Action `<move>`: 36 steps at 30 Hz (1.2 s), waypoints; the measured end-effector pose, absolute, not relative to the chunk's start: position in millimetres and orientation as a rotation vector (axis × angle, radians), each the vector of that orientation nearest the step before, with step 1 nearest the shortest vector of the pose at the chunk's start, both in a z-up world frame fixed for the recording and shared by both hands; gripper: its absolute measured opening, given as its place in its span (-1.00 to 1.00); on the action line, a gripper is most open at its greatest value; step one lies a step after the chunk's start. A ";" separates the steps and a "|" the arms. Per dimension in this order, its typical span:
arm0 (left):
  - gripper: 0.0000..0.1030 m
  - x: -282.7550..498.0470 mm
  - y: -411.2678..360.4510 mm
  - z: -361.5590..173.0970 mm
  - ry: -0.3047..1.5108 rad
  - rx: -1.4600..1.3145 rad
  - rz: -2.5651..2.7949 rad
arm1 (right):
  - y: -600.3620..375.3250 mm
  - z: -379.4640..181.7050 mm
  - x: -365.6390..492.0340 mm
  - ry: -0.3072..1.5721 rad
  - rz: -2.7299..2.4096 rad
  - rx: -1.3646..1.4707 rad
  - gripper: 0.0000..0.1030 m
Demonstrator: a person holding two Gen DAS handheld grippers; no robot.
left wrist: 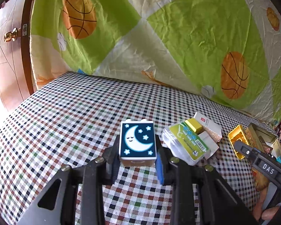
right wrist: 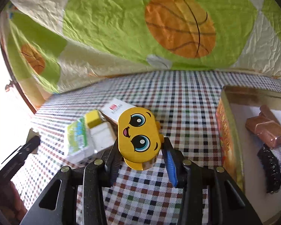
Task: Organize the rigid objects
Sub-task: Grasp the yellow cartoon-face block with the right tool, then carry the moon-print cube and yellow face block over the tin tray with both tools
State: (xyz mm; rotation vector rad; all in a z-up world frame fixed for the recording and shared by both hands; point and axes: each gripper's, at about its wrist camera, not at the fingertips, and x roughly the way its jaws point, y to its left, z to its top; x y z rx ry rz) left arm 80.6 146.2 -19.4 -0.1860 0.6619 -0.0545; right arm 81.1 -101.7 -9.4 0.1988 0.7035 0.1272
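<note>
Jaws of the left gripper (left wrist: 138, 159) are clamped on a white toy block with a crescent-moon face (left wrist: 138, 142), held just above the checked table (left wrist: 65, 116); jaws of the right gripper (right wrist: 140, 159) pinch a yellow toy block with a cartoon face (right wrist: 137, 136), also lifted off the cloth

Behind everything hangs a green and cream quilt printed with basketballs (left wrist: 178, 37), closing off the far edge. To the right sits an open gold tin (right wrist: 227, 131) holding a brown packet (right wrist: 266, 129) and a dark bundle (right wrist: 271, 170). Between the two grippers lies a small heap: a clear plastic case with a green label (left wrist: 185, 146), a white carton (left wrist: 206, 123) and a small yellow block (left wrist: 193, 125), all touching
</note>
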 end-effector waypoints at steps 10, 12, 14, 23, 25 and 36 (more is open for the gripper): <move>-0.41 61.6 134.3 -5.2 0.541 -0.158 -0.091 | -95.8 27.1 35.7 0.468 0.101 0.088 -0.13; -0.41 58.6 130.1 -3.9 0.526 -0.154 -0.107 | -97.0 29.9 32.8 0.447 0.081 0.074 -0.13; -0.41 56.5 124.9 -4.1 0.525 -0.153 -0.118 | -101.3 31.1 31.5 0.431 0.082 0.078 -0.13; -0.41 45.0 88.0 -4.2 0.541 -0.081 -0.117 | -111.9 28.9 9.9 0.408 0.090 0.030 -0.13; -0.41 41.8 75.4 -3.5 0.535 -0.048 -0.121 | -118.2 29.5 5.5 0.402 0.076 0.023 -0.13; -0.41 27.8 10.6 6.7 0.520 0.003 -0.178 | -180.5 29.3 -19.2 0.379 -0.026 0.038 -0.13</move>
